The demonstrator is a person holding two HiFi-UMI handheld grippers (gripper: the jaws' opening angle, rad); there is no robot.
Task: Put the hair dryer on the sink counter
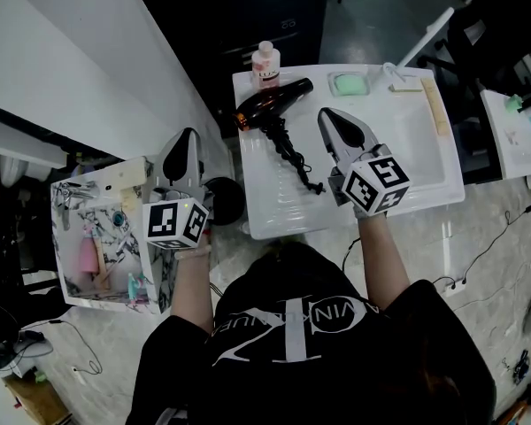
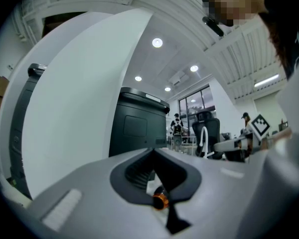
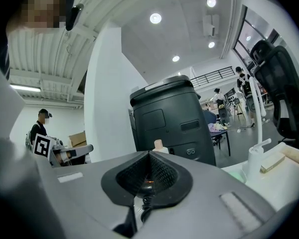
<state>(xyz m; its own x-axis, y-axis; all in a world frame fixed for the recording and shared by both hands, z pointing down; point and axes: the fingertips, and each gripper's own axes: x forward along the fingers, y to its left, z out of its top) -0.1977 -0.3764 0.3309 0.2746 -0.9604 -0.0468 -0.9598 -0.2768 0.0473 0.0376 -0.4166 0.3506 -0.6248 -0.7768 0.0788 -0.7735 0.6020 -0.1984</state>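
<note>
On sink counter [image 1: 283, 211], hair dryer [image 1: 270, 104] hugs left edge.

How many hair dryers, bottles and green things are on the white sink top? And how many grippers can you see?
Hair dryer: 1
Bottle: 1
Green pad: 1
Hand-held gripper: 2, the left hand-held gripper and the right hand-held gripper
Total: 5

bare sink counter [image 1: 416, 140] right of the cord [image 1: 294, 159]; bottle [image 1: 265, 64], soap dish [image 1: 350, 83], faucet [image 1: 425, 38] along its back
</note>
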